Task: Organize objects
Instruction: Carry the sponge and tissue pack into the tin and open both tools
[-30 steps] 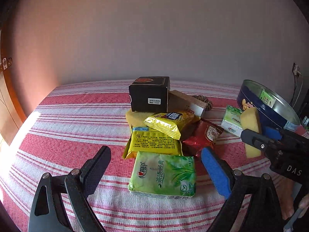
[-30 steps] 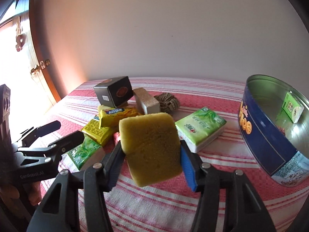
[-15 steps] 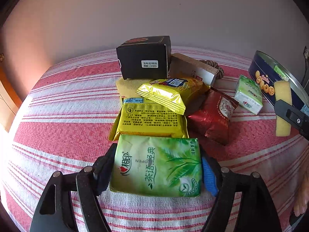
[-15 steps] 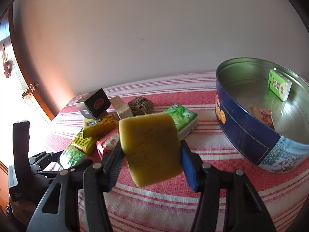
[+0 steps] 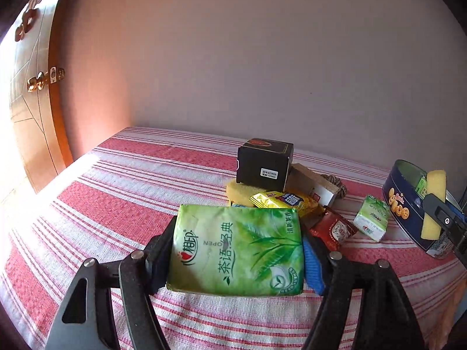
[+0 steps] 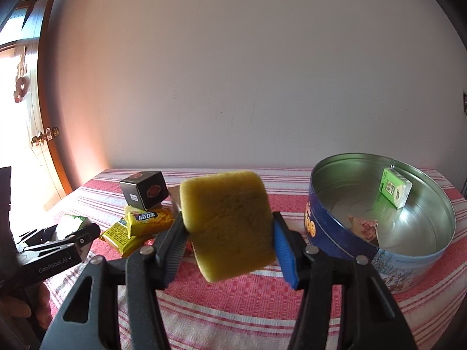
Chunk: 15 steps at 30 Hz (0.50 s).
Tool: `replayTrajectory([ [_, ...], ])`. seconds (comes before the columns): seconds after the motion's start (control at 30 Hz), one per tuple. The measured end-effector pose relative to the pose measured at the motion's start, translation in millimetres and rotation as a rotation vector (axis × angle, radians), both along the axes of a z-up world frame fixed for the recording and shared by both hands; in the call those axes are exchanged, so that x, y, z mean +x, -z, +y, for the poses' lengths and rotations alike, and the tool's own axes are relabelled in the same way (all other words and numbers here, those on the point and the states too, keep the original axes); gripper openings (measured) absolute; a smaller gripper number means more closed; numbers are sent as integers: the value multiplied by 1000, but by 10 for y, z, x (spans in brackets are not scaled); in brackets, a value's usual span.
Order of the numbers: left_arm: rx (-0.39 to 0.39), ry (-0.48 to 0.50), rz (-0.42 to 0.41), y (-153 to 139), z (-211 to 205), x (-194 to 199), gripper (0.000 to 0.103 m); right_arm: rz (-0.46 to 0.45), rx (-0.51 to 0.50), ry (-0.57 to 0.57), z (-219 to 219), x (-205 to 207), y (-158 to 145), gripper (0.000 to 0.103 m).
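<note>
My left gripper (image 5: 236,253) is shut on a green tissue pack (image 5: 236,250) and holds it just above the striped cloth. My right gripper (image 6: 229,233) is shut on a yellow sponge (image 6: 227,224), raised left of the round blue tin (image 6: 335,233). The tin holds a small green box (image 6: 395,186) and a pinkish packet (image 6: 363,226). In the left wrist view the tin (image 5: 404,204) stands at the far right with the sponge (image 5: 435,204) in front of it.
A pile lies mid-table: a black box (image 5: 264,160), a second sponge (image 5: 242,191), yellow snack packs (image 5: 283,201), a red packet (image 5: 332,230), a tan box (image 5: 312,183), a rope ball (image 5: 335,183). Another green tissue pack (image 5: 372,217) lies beside the tin. A wooden door (image 5: 32,110) is left.
The left gripper closed on the green tissue pack and lifted it off the cloth. The right gripper carried the sponge up and toward the tin.
</note>
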<state>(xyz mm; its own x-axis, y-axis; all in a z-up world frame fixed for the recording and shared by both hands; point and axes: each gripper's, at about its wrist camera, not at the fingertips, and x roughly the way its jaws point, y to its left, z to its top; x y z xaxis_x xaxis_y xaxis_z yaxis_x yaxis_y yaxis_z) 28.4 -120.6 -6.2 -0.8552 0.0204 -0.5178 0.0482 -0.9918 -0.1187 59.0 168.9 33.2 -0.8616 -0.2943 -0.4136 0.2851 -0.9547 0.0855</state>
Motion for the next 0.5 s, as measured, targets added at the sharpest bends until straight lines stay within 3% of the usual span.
replayTrajectory([
  [0.2, 21, -35, 64, -94, 213, 74, 74, 49, 10, -18, 71, 39, -60, 57],
  [0.5, -32, 48, 83, -218, 894, -15, 74, 135, 67, 49, 412, 54, -111, 57],
])
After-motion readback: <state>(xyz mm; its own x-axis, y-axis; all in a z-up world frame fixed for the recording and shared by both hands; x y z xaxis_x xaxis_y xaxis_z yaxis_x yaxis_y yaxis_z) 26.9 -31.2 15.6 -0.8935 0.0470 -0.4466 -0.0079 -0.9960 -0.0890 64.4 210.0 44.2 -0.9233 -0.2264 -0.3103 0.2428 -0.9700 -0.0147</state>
